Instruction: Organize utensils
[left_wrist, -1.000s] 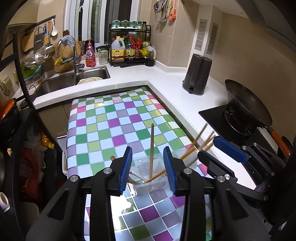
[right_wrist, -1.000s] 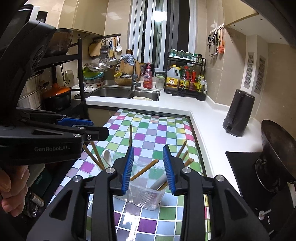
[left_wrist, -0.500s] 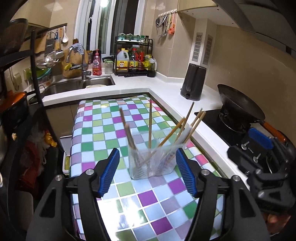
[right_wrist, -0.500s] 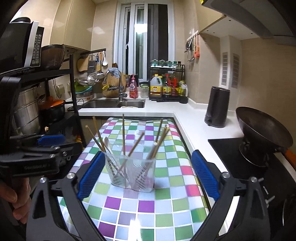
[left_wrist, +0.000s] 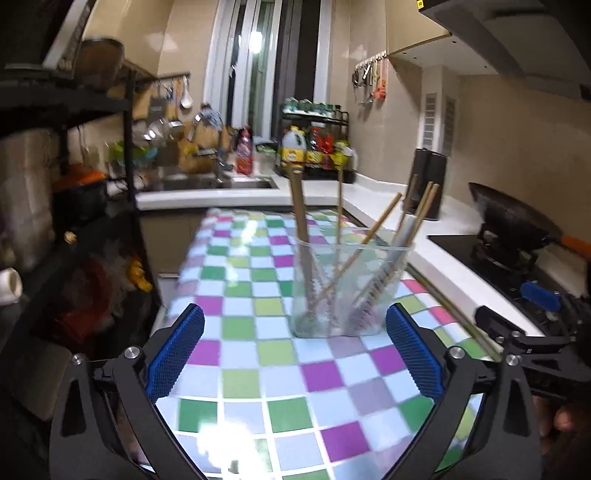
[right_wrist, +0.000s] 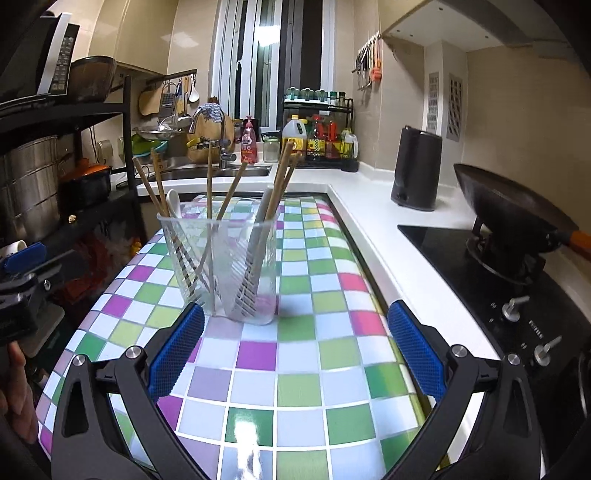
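Clear plastic cup of chopsticks and a spoon stands upright on the checkered cloth, with the left gripper and right gripper both spread wide, empty, short of it.

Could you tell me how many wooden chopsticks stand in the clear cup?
6 chopsticks, all in the clear cup: two leaning left, two central, two right; more may be hidden.

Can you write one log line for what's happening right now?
left gripper: open, empty | right gripper: open, empty | chopsticks and spoon: in clear cup | cup: upright on checkered table
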